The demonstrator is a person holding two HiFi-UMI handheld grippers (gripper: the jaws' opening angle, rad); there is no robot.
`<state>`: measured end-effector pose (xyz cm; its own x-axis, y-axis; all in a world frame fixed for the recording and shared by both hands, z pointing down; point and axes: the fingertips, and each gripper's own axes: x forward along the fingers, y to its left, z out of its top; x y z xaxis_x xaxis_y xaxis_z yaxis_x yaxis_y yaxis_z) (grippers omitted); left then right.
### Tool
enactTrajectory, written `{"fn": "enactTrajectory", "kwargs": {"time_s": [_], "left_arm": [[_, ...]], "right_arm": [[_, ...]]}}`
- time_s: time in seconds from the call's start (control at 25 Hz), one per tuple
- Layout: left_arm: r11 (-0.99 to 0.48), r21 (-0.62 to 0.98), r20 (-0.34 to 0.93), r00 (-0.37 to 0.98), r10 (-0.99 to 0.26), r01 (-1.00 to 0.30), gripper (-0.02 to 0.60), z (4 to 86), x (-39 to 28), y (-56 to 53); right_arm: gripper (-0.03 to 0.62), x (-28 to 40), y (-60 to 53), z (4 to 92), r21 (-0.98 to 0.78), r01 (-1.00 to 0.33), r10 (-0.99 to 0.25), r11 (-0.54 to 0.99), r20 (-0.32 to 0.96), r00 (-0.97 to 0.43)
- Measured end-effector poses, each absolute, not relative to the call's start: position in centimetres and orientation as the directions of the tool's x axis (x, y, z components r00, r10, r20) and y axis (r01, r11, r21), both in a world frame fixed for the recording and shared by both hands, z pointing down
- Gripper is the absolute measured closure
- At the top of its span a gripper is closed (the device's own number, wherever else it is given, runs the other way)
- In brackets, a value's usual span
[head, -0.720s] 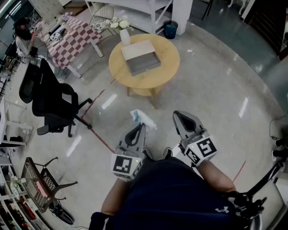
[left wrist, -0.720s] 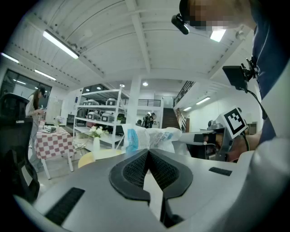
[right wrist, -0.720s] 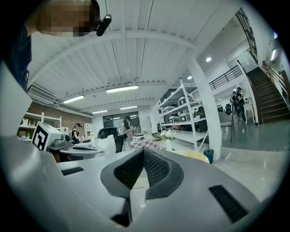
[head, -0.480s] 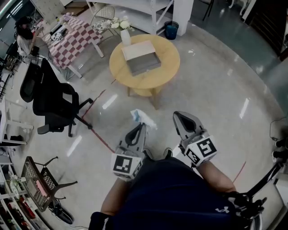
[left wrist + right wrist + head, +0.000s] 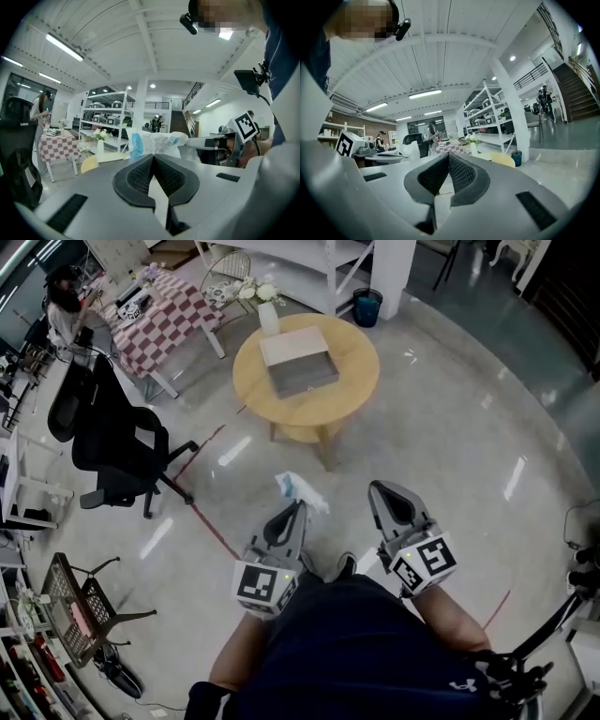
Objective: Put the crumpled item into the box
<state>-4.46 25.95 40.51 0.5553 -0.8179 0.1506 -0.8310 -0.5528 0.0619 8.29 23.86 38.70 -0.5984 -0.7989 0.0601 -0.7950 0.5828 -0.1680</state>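
Observation:
A crumpled white and blue wrapper (image 5: 298, 489) sticks out past the tips of my left gripper (image 5: 299, 505), which is shut on it and held over the floor, well short of the table. In the left gripper view the wrapper (image 5: 155, 142) rises just above the closed jaws of that gripper (image 5: 153, 157). The open grey box (image 5: 299, 362) sits on a round wooden table (image 5: 347, 381) ahead. My right gripper (image 5: 379, 491) hangs beside the left one, shut and with nothing in it (image 5: 448, 155).
A white vase (image 5: 270, 318) stands on the table behind the box. A black office chair (image 5: 117, 446) is at the left, with a checkered table (image 5: 159, 315) beyond it. A blue bin (image 5: 367, 306) and white shelving stand at the back. A wire rack (image 5: 80, 615) is at the lower left.
The round table and the room have slid slightly down and right in the head view. Both grippers keep their pose, and the wrapper stays in the left one.

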Motion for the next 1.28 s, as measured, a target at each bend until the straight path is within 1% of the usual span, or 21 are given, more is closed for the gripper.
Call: {"fn": "enactTrajectory", "kwargs": {"time_s": [0.24, 0.44, 0.88, 1.12, 1.28], "left_arm": [[-0.519, 0.032, 0.149, 0.518, -0.843, -0.854, 0.566, 40.3, -3.0, 26.6], [-0.503, 0.023, 0.169, 0.5, -0.85, -0.864, 0.566, 40.6, -2.5, 26.4], [-0.493, 0.026, 0.161, 0.49, -0.857, -0.87, 0.566, 41.2, -4.0, 20.3], [-0.502, 0.027, 0.132, 0.5, -0.856, -0.865, 0.566, 40.5, -5.7, 14.3], [-0.483, -0.007, 0.097, 0.48, -0.872, -0.876, 0.566, 39.3, -8.9, 9.1]], "right_arm": [[0.592, 10.6, 23.9, 39.2, -0.19, -0.782, -0.789, 0.593, 0.055, -0.612], [0.592, 11.2, 23.4, 39.4, -0.205, -0.771, -0.779, 0.603, 0.061, -0.625], [0.592, 11.4, 18.3, 40.9, -0.194, -0.796, -0.797, 0.573, 0.091, -0.596], [0.592, 10.6, 12.9, 38.9, -0.112, -0.826, -0.827, 0.552, 0.054, -0.56], [0.592, 9.8, 8.0, 37.4, -0.022, -0.849, -0.849, 0.527, 0.026, -0.528]]}}
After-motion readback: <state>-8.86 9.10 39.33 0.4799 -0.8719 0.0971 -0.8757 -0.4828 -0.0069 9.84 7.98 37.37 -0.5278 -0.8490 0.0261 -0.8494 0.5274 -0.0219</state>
